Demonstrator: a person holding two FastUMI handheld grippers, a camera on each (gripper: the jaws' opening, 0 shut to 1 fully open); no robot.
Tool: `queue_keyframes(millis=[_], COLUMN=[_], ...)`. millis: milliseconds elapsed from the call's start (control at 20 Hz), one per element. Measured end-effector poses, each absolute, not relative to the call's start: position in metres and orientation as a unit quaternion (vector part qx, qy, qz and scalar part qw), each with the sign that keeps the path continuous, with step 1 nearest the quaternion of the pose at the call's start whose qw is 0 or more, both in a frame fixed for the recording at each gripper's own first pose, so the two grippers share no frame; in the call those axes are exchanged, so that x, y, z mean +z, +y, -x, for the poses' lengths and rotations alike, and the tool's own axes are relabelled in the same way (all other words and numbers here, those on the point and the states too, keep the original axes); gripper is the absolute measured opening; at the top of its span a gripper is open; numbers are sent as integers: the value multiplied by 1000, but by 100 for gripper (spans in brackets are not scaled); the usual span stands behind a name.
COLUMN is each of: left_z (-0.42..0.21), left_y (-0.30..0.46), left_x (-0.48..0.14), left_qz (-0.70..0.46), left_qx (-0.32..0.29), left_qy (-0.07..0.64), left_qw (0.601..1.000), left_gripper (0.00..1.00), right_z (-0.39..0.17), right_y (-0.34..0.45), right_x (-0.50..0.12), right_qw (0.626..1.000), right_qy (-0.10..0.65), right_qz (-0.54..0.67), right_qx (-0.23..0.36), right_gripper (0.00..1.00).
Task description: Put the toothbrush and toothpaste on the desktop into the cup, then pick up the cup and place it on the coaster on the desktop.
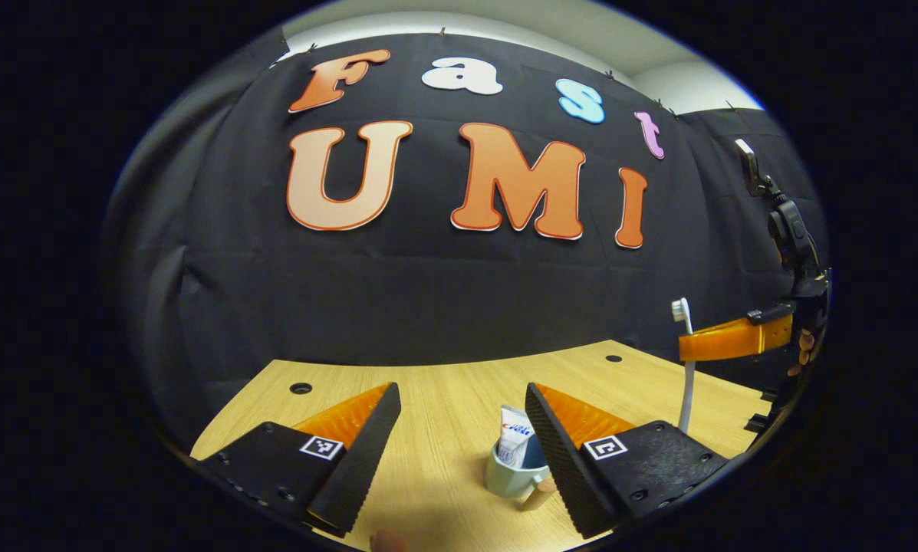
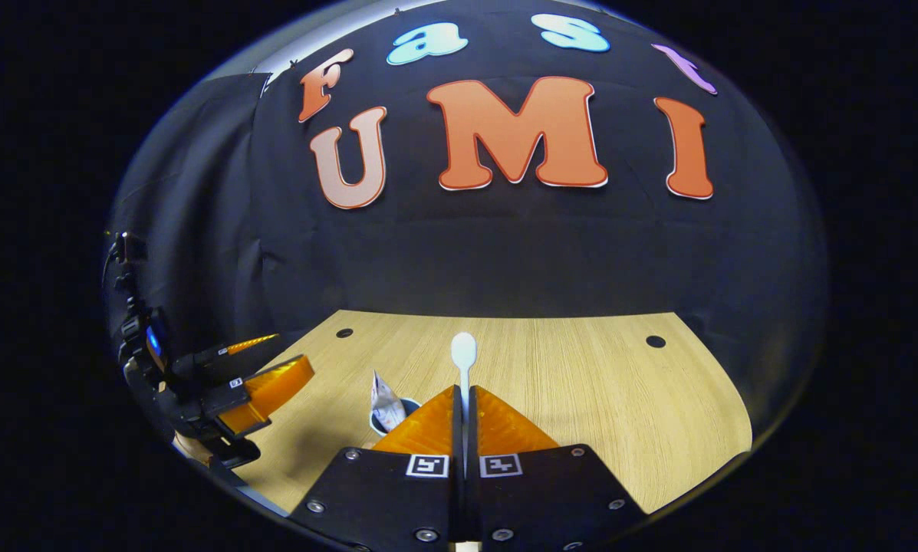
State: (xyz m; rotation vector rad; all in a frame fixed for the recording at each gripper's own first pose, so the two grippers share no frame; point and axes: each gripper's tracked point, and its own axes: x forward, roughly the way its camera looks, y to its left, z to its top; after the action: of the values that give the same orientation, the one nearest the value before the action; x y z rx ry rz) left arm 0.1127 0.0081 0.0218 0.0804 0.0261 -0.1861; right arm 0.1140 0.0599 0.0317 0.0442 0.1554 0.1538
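My left gripper (image 1: 462, 402) stands open above the wooden desktop (image 1: 443, 445), with nothing between its fingers. Just right of the gap, partly behind the right finger, sits a pale blue cup (image 1: 509, 477) with the toothpaste tube (image 1: 515, 443) standing in it. Farther right, the right gripper (image 1: 687, 349) holds a white toothbrush (image 1: 687, 399) upright, bristles up. In the right gripper view, my right gripper (image 2: 464, 399) is shut on the toothbrush (image 2: 464, 351), whose head sticks out past the fingertips. The cup (image 2: 408, 404) and tube (image 2: 384, 402) lie just left of it, with the left gripper (image 2: 290, 356) beyond.
The desktop (image 2: 581, 399) has small round cable holes near its back edge (image 1: 301, 388) (image 2: 656, 341). A black cloth wall closes off the back. A hand (image 1: 806, 346) holds the right gripper at the far right of the left gripper view.
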Motion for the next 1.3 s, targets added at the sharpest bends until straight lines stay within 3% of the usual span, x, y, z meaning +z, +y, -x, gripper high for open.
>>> queue_keyframes(millis=[550,1300], left_z=[-97,-94], left_y=[96,122], left_x=[10,-1], left_qz=[-21,9], left_qx=[-27,-2], left_qy=[18,21], left_qw=[999,1000], left_gripper=[98,98], right_z=[-190,-204], right_y=[123,142], right_x=[41,-9], right_qw=[993,991], right_qy=[37,25], right_qz=[-56,-54], right_qx=[97,116], right_gripper=[0,2])
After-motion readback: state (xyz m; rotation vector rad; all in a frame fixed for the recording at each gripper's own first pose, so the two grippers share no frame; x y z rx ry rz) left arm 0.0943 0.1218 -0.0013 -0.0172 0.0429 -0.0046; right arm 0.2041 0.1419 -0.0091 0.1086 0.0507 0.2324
